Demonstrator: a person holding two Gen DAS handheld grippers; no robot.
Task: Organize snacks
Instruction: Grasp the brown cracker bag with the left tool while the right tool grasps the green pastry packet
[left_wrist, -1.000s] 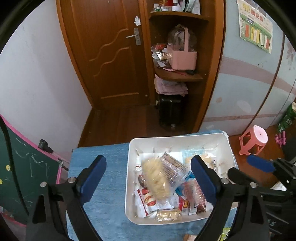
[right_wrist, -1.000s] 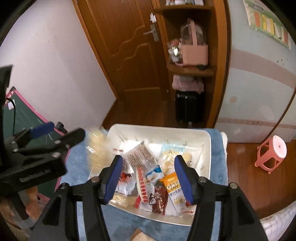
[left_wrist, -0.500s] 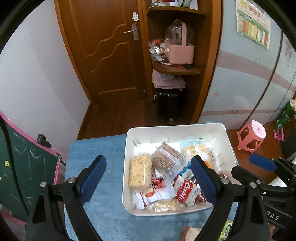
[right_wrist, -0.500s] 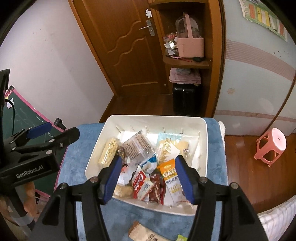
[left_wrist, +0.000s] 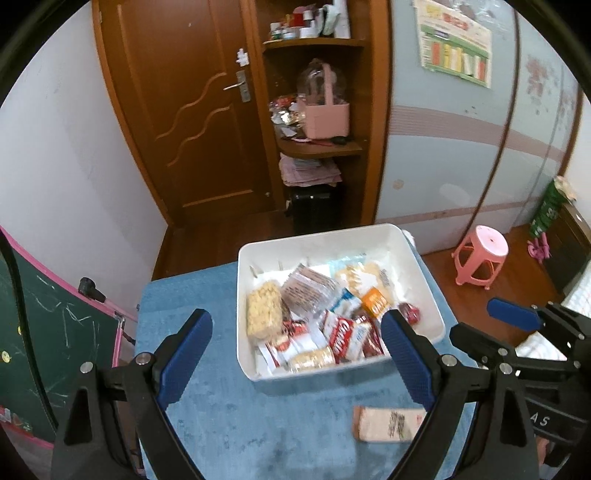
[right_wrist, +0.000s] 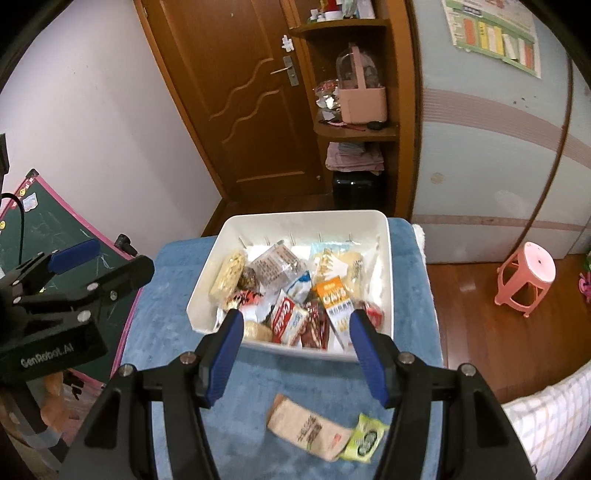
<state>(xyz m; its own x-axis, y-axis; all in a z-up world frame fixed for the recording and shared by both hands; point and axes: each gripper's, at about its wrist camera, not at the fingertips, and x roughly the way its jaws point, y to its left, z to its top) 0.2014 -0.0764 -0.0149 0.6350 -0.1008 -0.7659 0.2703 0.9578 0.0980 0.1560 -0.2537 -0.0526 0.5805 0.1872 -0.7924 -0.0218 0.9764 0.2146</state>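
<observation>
Both grippers hung empty over the blue cloth-covered table (right_wrist: 177, 266): the left gripper (left_wrist: 295, 354) had its jaws spread wide with nothing between them, and the right gripper (right_wrist: 295, 350) had its jaws partly spread, likewise on nothing. Most of the snacks lay heaped in the white bin (right_wrist: 384, 258), which sat at twelve o'clock from the right gripper and at about one o'clock from the left one, probably because the bin is where everything is being gathered. Two packets lay outside it on the cloth at six o'clock from the bin: a tan wrapped bar (right_wrist: 306, 428) and, touching its end, a small green packet (right_wrist: 365, 439). Judging by that, the gathering was nearly done and these two were left to collect; the tan bar sat between the right gripper's arms, so it seemed the handier pick. In the left wrist view the right finger cut off one end of the bar, and the green packet was hidden. Motion blur smeared the print on both wrappers, so neither label could be read.
</observation>
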